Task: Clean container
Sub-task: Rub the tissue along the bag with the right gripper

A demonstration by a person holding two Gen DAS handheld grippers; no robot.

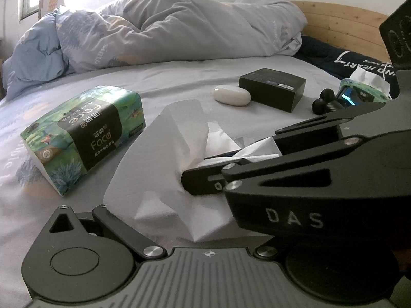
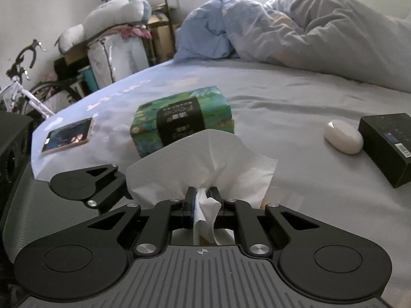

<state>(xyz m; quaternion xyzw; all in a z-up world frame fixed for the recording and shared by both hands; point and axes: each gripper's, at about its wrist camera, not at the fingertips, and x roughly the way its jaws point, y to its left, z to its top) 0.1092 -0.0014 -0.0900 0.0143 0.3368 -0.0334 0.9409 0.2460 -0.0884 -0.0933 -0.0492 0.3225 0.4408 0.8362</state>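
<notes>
Jaws, right gripper [image 2: 203, 192]: closed, pinching a bunched white tissue [image 2: 205, 154] whose loose sheet fans out ahead of the fingertips while a short tail hangs behind them. Jaws, left gripper [image 1: 77, 231]: its one visible linkage is swung outward, so it reads as spread wide with nothing held. Its fingertips are not visible, and the right gripper crosses in front of its camera.

Task item: judged to be the white pebble-shaped case [image 2: 344, 140], though that reading is not certain. It lies on the grey bedsheet [image 2: 282, 102] ahead and to the right of the right jaws, well apart from them and untouched. It sits just beside the black box [image 2: 385, 148].

Other items noted: tissue pack [image 2: 185, 118] straight ahead, a phone [image 2: 66, 136] to the left.

Recommendations for the step in hand:
- Bring the tissue to the case with the fanned part leading, so that paper rather than fingertip meets the shell.
- The case looks smooth and light and will probably skid on the sheet. Steady it with your left gripper before wiping.
- Approach from the open near side to keep clear of the black box.
</notes>
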